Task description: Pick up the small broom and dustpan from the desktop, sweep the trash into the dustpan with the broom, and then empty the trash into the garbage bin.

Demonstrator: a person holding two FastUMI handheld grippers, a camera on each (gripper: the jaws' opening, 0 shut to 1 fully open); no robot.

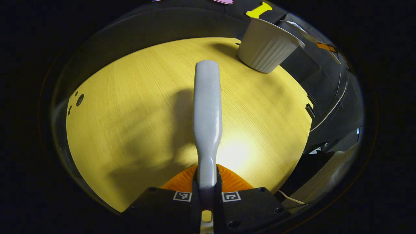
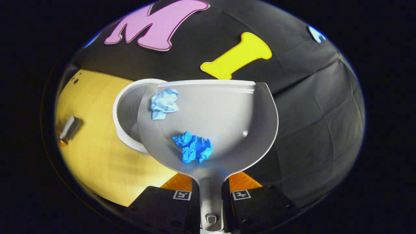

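Observation:
My left gripper is shut on the narrow end of the pale grey broom, which points forward above the wooden table. In the right gripper view my right gripper is shut on the handle of the grey dustpan. A light blue paper ball lies near the pan's front lip and a darker blue one near the handle. The pan's front left part hangs over the white garbage bin. The broom appears small at far left.
The white ribbed bin stands at the table's far right corner, close to the black booth wall. The table's right edge drops off beside black fittings. A few small holes mark the tabletop at the left.

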